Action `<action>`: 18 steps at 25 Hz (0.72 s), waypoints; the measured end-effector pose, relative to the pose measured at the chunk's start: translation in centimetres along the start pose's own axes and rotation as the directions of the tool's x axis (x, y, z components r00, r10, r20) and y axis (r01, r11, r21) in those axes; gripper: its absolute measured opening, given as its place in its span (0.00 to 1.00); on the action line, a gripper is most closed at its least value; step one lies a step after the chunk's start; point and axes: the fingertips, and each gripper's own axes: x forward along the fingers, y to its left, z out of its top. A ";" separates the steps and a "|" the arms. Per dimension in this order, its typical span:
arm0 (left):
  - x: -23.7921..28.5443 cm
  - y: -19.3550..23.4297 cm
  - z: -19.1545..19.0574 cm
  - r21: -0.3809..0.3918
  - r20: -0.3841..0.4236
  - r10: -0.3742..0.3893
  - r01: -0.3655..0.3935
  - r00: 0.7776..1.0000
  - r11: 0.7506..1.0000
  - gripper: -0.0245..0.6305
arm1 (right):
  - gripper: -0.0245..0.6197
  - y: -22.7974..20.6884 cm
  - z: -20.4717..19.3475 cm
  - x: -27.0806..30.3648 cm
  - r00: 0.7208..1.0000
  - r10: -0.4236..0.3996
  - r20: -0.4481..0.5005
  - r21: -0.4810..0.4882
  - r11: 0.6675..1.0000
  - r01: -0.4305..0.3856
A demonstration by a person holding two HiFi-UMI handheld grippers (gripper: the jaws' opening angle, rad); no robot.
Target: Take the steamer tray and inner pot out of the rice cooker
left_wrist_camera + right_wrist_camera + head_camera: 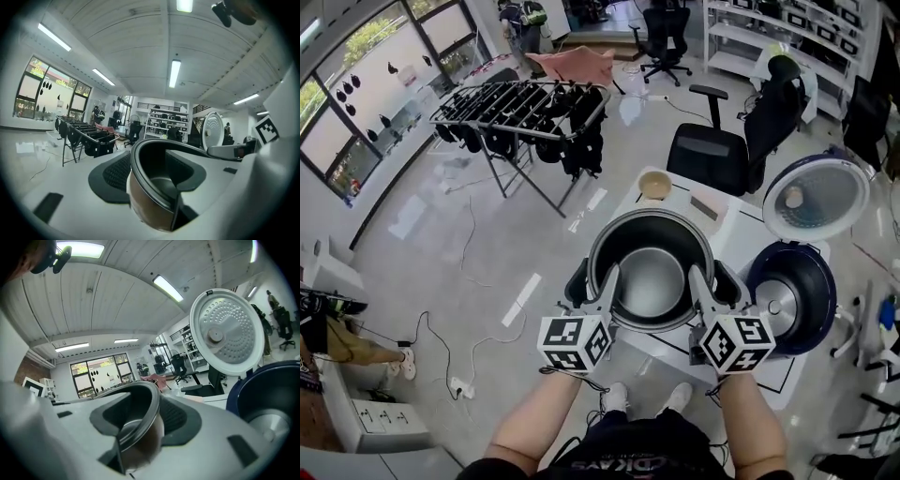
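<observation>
Bronze-brown on its outer wall and dark at the rim, the inner pot (649, 272) is out of the rice cooker (792, 291). It is held between the two grippers above the near part of the white surface (745, 234), just left of the cooker.

Writing: none legible. Each gripper's cube carries only black-and-white square marker patterns. The shirt print at the lower edge of the head view is cut off and cannot be read.

Left gripper (605, 281): jaws clamped on the pot's left rim, the ribbed pad outside the wall and the other pad inside.
Right gripper (698, 281): jaws clamped on the right rim in the same way, one pad inside and one outside.

Pose: both bare forearms come up from the lower edge of the head view. The grippers lie side by side and point away from the body, roughly level, with the cubes nearest the person.

View differences:
- Head view alone shows the pot's grey floor from above, the tan round dish (656, 185) on the far surface and the black office chair (712, 155) behind it.
- Left gripper view shows the pot's brown wall and a drying rack (79, 133).
- Right gripper view shows the underside of the cooker's raised lid (229, 331), dimpled with a central knob, and the empty blue cavity.
</observation>
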 end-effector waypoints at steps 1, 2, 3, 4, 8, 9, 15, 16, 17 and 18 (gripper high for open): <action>0.1 0.4 -0.8 -0.016 -0.014 -0.002 0.002 1.000 1.000 0.37 | 0.34 0.0 -0.7 0.2 1.000 -0.010 -0.008 0.002 1.000 0.010; 0.3 0.7 -1.6 -0.031 -0.028 -0.007 0.006 1.000 1.000 0.37 | 0.34 -0.1 -1.4 0.3 1.000 -0.021 -0.017 0.003 1.000 0.021; 0.4 1.1 -2.4 -0.042 -0.043 -0.013 0.011 0.999 0.999 0.37 | 0.33 -0.2 -2.1 0.4 0.999 -0.033 -0.026 0.004 0.999 0.033; 0.6 1.3 -3.2 -0.049 -0.057 -0.019 0.017 0.998 0.999 0.37 | 0.33 -0.3 -2.8 0.4 0.998 -0.045 -0.037 0.005 0.999 0.046; 1.0 2.1 -5.7 -0.057 -0.110 -0.046 0.040 0.993 0.998 0.37 | 0.33 -0.6 -5.3 0.3 0.993 -0.093 -0.075 0.005 0.996 0.093; 1.1 2.1 -6.3 -0.053 -0.122 -0.054 0.048 0.991 0.997 0.37 | 0.33 -0.8 -5.8 0.2 0.991 -0.103 -0.080 0.004 0.995 0.104; 2.2 1.6 -10.1 -0.073 -0.196 -0.095 0.083 0.976 0.994 0.37 | 0.33 -3.0 -9.2 -0.1 0.978 -0.168 -0.125 0.023 0.985 0.172; 2.4 1.5 -10.7 -0.072 -0.208 -0.102 0.089 0.973 0.993 0.37 | 0.33 -3.4 -9.7 -0.1 0.976 -0.176 -0.131 0.026 0.983 0.181; 2.6 1.4 -11.2 -0.071 -0.220 -0.108 0.095 0.970 0.993 0.37 | 0.33 -3.7 -10.1 -0.1 0.973 -0.185 -0.135 0.028 0.981 0.190; 2.8 1.3 -11.7 -0.070 -0.229 -0.115 0.101 0.967 0.992 0.37 | 0.33 -4.1 -10.5 -0.2 0.971 -0.193 -0.139 0.028 0.980 0.199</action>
